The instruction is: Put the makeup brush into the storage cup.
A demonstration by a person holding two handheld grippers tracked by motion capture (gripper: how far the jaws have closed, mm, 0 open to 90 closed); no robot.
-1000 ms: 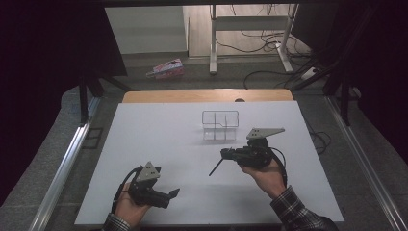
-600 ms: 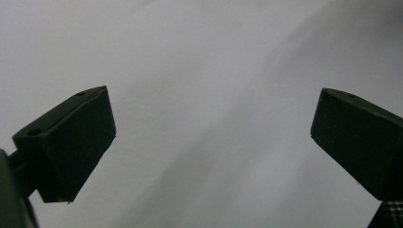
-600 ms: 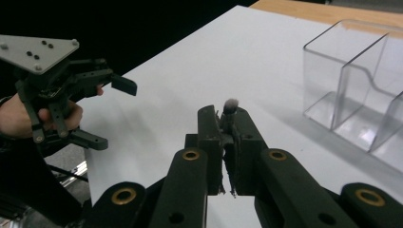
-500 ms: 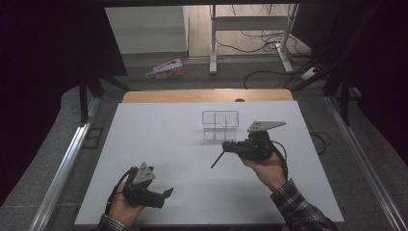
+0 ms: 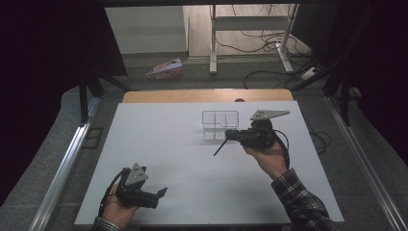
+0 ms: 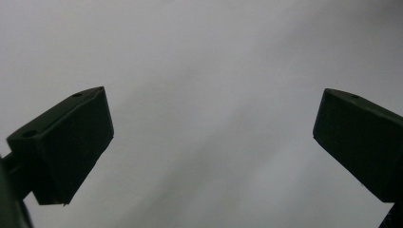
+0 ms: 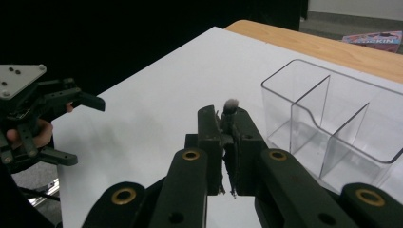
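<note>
Right gripper view: right gripper (image 7: 227, 142) clenched on a thin brush (image 7: 230, 110), pale bristle tip poking up between the black pads. Just beside, a clear divided organizer (image 7: 332, 118), compartments bare. Beyond the wooden table edge, a pink package (image 7: 375, 40) on the floor, printed lettering too blurred to read.

High view: brush handle (image 5: 220, 147) slanting down-left from the right gripper (image 5: 235, 135), near the organizer (image 5: 220, 122) on the white table (image 5: 159, 139). Left gripper (image 5: 161, 192) near the front edge, well apart.

Left gripper view: jaws spread wide, released, over plain white surface.

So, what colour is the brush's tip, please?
Whitish-pink brush tip, clearest in the right gripper view.
</note>
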